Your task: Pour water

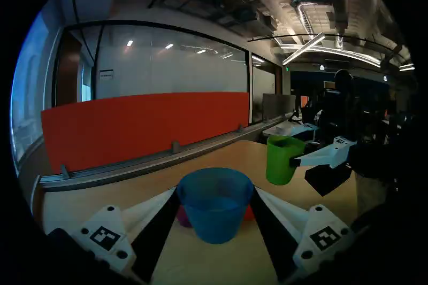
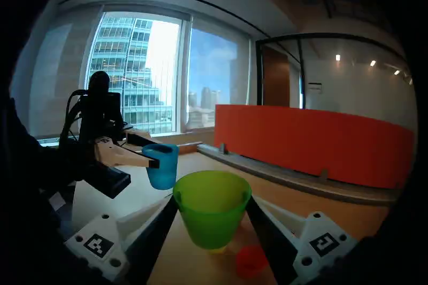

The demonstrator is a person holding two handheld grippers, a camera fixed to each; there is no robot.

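Blue cup [image 1: 215, 215], upright, is clamped in the left hand-held gripper [image 1: 215, 191]. Ahead and to its right, the right hand-held gripper [image 2: 211, 199] clamps a green cup [image 2: 212, 215]. Open wooden surface [image 1: 224, 154] lies between them, edged beyond by an orange partition [image 1: 144, 124]. I cannot tell either cup's contents.

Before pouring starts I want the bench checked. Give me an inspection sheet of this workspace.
Surface: light wooden table.
Job's things: blue plastic cup and green plastic cup, both upright, apart; contents unclear.
Clutter: small red round object, blurred, low beside the green cup.
Grippers: left gripper shut on the blue cup; right gripper shut on the green cup.
Cables: thin dark loops by the left gripper's body, probably leads.
Surroundings: orange partition, window onto high-rises.
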